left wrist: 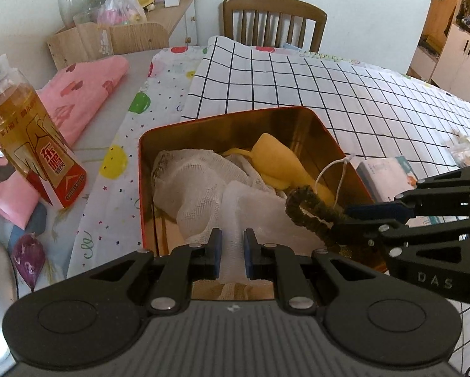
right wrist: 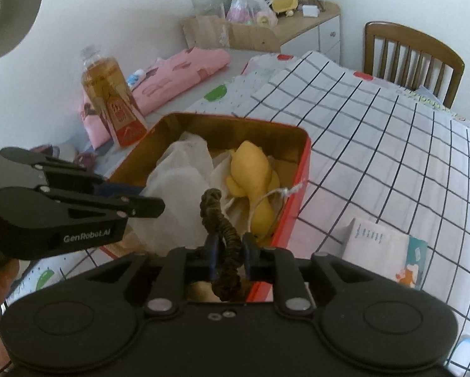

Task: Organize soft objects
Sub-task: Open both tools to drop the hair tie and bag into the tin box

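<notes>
- Tin (left wrist: 329, 132) sits open on the checked cloth (left wrist: 360, 94) over the tabletop. Already inside: white gauze (left wrist: 197, 182) and a yellow soft toy (right wrist: 253, 172).
- Left tool (left wrist: 231, 251): jaws pinched on a fold of the gauze at the tin's near edge; gauze mostly in the tin, so that item looks nearly placed.
- Right tool (right wrist: 230, 251): jaws narrow, with a dark scrunchie (right wrist: 216, 216) between them. Loop hangs over the tin's near right corner, beside the toy's string. Can't tell if the pads press it or have just let go.
- Left to do, my read: drop the scrunchie in, release the gauze.
- Pink cloth (left wrist: 78, 94) lies folded outside the tin by the bottle (left wrist: 24, 144); may be next.
</notes>
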